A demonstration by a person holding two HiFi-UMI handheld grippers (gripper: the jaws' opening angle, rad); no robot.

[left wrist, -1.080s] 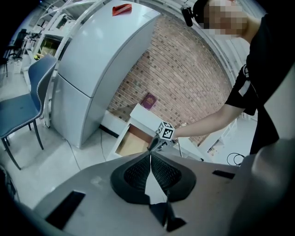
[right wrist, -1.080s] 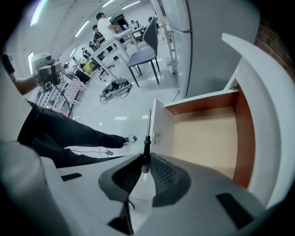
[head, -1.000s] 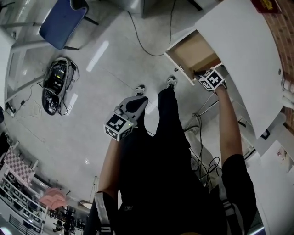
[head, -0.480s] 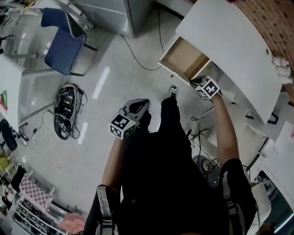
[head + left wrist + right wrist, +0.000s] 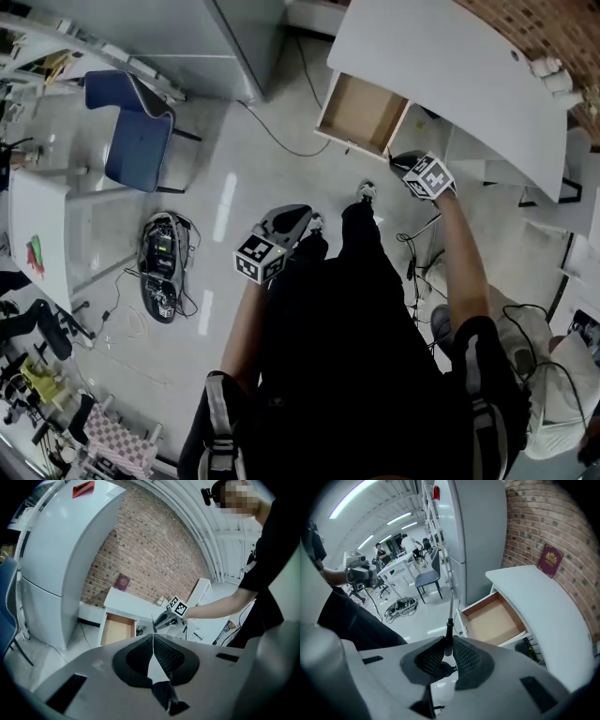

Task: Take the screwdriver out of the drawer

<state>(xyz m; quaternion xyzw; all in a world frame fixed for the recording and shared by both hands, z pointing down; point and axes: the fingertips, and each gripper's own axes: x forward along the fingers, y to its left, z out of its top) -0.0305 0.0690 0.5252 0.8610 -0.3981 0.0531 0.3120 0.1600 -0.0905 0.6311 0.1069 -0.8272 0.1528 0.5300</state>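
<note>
In the right gripper view my right gripper (image 5: 448, 644) is shut on the screwdriver (image 5: 450, 613). Its black handle sits between the pads and its thin metal shaft points up and away. The wooden drawer (image 5: 493, 619) stands pulled out of the white desk (image 5: 543, 606) and looks empty. In the head view the right gripper (image 5: 410, 165) hovers just below the drawer (image 5: 360, 113), outside it. My left gripper (image 5: 284, 223) hangs over the floor by the person's legs, jaws shut with nothing in them. The left gripper (image 5: 153, 639) faces the drawer (image 5: 117, 629) and the right gripper (image 5: 165, 619).
A blue chair (image 5: 139, 131) and a bundle of gear with cables (image 5: 160, 262) sit on the floor to the left. A tall grey cabinet (image 5: 239, 37) stands beside the desk. Cables (image 5: 422, 272) trail under the desk. A red booklet (image 5: 549, 560) lies on the desktop.
My right gripper has drawn back from the drawer's mouth with the screwdriver in it. The head view has swung, so more floor and desk show. The left gripper has stayed by the legs.
</note>
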